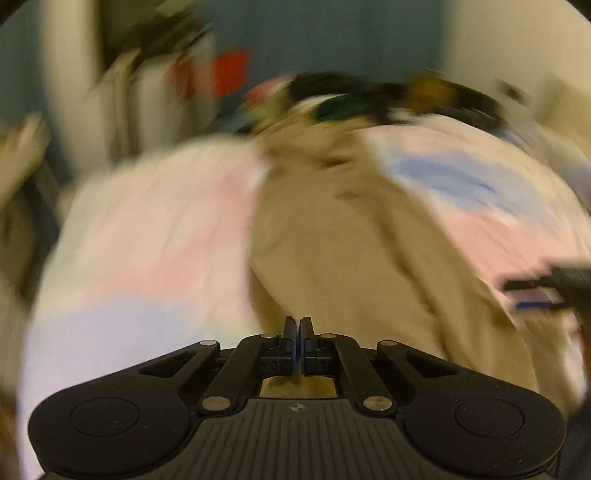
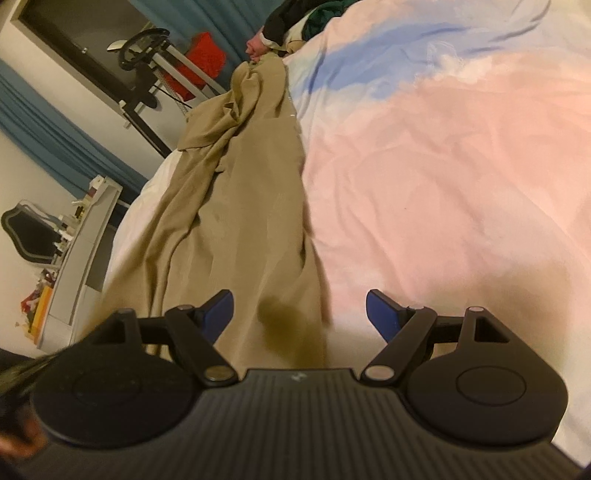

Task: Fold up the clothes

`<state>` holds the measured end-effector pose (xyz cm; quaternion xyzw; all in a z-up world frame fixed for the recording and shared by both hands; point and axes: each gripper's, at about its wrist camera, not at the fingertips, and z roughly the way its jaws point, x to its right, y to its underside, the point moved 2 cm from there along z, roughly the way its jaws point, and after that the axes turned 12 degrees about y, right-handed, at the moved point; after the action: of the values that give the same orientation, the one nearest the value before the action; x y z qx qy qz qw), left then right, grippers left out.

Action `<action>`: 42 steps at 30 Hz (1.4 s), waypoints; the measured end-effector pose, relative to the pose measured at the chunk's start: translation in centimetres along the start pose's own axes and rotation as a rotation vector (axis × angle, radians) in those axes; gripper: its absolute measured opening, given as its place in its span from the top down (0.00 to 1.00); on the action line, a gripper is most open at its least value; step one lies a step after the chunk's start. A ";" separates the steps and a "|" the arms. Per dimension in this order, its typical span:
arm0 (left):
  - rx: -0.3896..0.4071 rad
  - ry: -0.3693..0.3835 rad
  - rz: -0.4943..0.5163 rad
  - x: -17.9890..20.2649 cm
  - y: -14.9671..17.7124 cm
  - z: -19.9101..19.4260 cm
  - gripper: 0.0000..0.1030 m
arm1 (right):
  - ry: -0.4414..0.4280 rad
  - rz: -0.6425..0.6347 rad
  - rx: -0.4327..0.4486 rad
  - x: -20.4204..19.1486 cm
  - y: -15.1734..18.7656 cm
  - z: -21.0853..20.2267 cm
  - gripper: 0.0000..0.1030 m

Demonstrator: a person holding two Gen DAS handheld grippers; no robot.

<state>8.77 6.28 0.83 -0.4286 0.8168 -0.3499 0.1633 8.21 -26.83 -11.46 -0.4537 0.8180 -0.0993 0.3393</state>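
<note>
1. My left gripper (image 1: 298, 325) has its two black fingers pressed flat together, blue pads meeting, and I see no cloth caught between them.
2. Just past those closed tips lies the long beige garment of soft, creased fabric (image 1: 332, 251), running away from me up the middle of the left wrist view; that view is badly smeared, so I cannot tell whether the tips touch it.
3. My right gripper (image 2: 300, 308) stands with its fingers spread wide, the blue pads (image 2: 221, 308) well apart and pinching nothing.
4. In the right wrist view the same beige garment (image 2: 240, 221) stretches lengthwise between and beyond the open fingers, bunched into folds at its far end.
5. It lies on the pastel pink, blue and white bed cover (image 2: 443, 166), along that cover's left side in this view.
6. At the bed's far end sits a heap of dark and green clothes (image 2: 306, 18).
7. Beyond the bed I see teal curtains (image 2: 55, 136), a red cushion-like object (image 2: 203, 51) and a white shelf unit (image 2: 85, 240).
</note>
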 end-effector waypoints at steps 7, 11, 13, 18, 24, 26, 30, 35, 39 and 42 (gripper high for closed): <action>-0.152 0.150 0.333 9.9 0.3 3.1 0.98 | -0.003 0.005 -0.004 0.1 -0.2 0.0 0.22; -0.230 0.230 0.149 8.9 0.7 5.7 0.82 | -0.005 -0.017 -0.025 0.2 0.3 -0.1 0.22; -0.202 0.230 -0.011 6.5 0.1 6.2 0.56 | -0.011 -0.022 -0.035 0.4 0.6 -0.2 0.22; -0.075 0.171 -0.389 0.4 -0.2 6.0 0.30 | -0.009 0.001 -0.056 0.8 0.9 0.1 0.22; -0.145 0.147 -0.303 3.2 -0.3 9.7 0.28 | 0.004 0.000 -0.048 0.5 0.9 0.4 0.22; -0.181 0.100 -0.222 4.9 0.3 10.5 0.32 | 0.004 0.000 -0.048 0.6 0.9 0.4 0.22; -0.201 0.013 -0.155 5.0 1.4 9.3 0.89 | 0.006 -0.001 -0.052 0.7 1.0 0.5 0.22; -0.125 0.041 -0.382 -1.4 0.9 3.8 0.92 | 0.020 -0.016 -0.034 0.2 1.1 0.4 0.22; -0.197 -0.009 -0.555 -8.0 2.6 1.2 0.92 | 0.021 -0.062 -0.019 -0.7 1.2 0.5 0.22; -0.252 -0.068 -0.615 -10.7 4.2 0.6 0.87 | 0.014 -0.087 -0.016 -1.2 1.4 0.5 0.22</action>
<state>12.85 16.30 -2.95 -0.6832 0.6803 -0.2646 0.0231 8.03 -24.98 -11.88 -0.4907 0.8008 -0.1107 0.3252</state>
